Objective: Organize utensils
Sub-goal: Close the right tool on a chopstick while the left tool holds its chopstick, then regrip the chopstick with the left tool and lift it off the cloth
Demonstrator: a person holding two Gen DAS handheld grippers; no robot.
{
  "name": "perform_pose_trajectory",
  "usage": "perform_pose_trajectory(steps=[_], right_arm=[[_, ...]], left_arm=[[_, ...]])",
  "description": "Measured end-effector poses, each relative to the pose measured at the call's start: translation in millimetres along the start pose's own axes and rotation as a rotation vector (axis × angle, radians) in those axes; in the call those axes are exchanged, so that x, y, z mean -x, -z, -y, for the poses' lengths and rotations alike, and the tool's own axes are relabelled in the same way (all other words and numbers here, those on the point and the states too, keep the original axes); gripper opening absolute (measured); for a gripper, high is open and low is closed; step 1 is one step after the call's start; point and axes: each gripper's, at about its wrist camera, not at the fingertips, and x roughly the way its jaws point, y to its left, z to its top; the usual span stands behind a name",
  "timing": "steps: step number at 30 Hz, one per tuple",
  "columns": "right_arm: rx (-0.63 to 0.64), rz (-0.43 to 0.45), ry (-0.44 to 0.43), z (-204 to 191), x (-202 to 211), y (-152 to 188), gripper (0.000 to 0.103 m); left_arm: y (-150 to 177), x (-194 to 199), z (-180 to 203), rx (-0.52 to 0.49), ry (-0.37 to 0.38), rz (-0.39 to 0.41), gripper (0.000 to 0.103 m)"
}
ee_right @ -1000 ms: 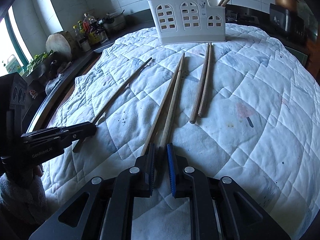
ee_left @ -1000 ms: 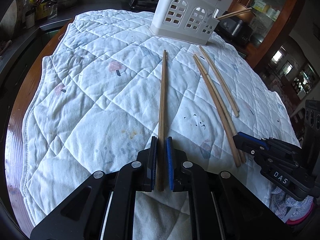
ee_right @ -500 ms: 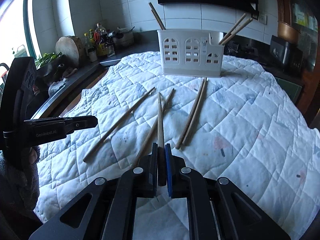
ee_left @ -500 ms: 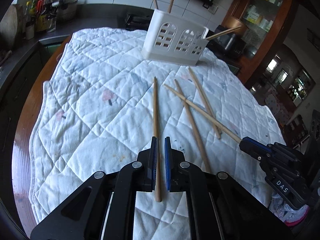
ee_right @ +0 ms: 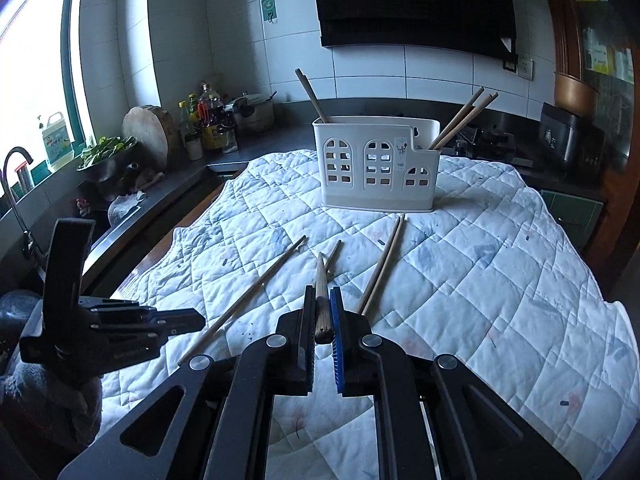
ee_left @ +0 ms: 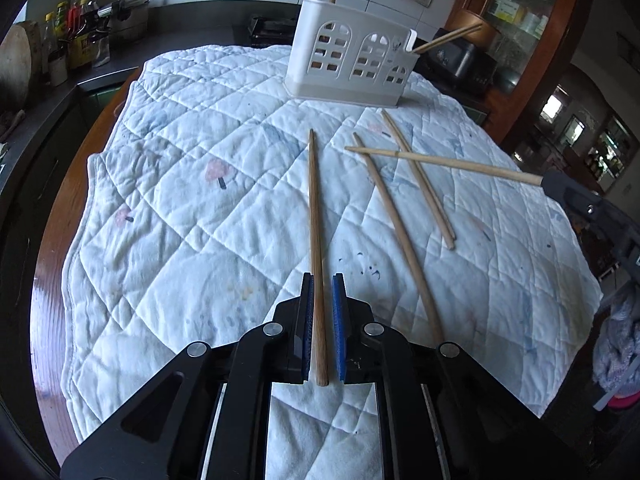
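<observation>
Two chopsticks are gripped, one in the left tongs (ee_left: 321, 300) and one in the right tongs (ee_right: 321, 308), each clenched near the butt end; carry them tips-down to the white holder (ee_right: 376, 168) at twelve o'clock on the quilted tabletop (ee_left: 180, 200). Three loose chopsticks (ee_left: 396, 224) lie at one o'clock. The holder's compartments are hidden from view.

Faint pale lettering on the side of the black plastic left gripper (ee_right: 198, 318), readable only roughly as "GenRoboAI". White emblem on the small green square sticker (ee_right: 269, 7) on the white wall tiles (ee_right: 440, 76), no legible words. Label on the translucent plastic jug (ee_right: 56, 142) too small to read.
</observation>
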Motion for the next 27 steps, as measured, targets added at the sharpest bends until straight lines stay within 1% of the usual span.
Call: perform_pose_trajectory(steps=[4,6,8,10,14,18,19,20,21,23,27], right_arm=[[-0.001,0.000,-0.002,0.6,-0.2,0.2,0.007],[-0.003,-0.001,-0.003,0.8,-0.3,0.1,0.007],[-0.003,0.000,-0.003,1.0,-0.2,0.6,0.007],[-0.005,-0.002,-0.004,1.6,-0.4,1.2,0.007],[-0.004,-0.007,-0.004,1.3,-0.9,3.7,0.007],[-0.006,-0.009,-0.006,1.3,-1.5,4.2,0.007],[-0.006,-0.009,-0.006,1.1,-1.2,4.6,0.007],[-0.004,-0.008,-0.005,1.5,-1.3,4.4,0.007],[-0.005,-0.008,-0.005,1.6,-1.3,4.4,0.007],[-0.007,-0.008,-0.007,1.9,-1.3,4.1,0.007],[0.000,-0.009,-0.006,2.9,-2.0,1.5,0.007]], left_arm=[[4.7,-11.4,1.9,-0.001,-0.018,-0.020,0.011],[5.1,-14.8,2.7,-0.004,-0.036,-0.022,0.027],[5.0,-17.2,3.7,-0.010,-0.043,-0.019,0.027],[5.4,-19.0,4.2,-0.013,-0.046,-0.010,0.027],[3.3,-20.5,0.1,0.013,-0.037,-0.002,0.025],[4.0,-22.6,6.3,-0.021,-0.070,-0.005,0.025],[3.9,-23.2,8.2,-0.030,-0.085,-0.006,0.023],[3.6,-24.1,10.1,-0.042,-0.108,-0.010,0.017],[3.0,-24.5,11.2,-0.051,-0.123,-0.014,0.014],[1.3,-25.3,11.7,-0.056,-0.126,-0.026,0.011],[-4.2,-27.5,14.2,-0.090,-0.134,-0.074,0.009]])
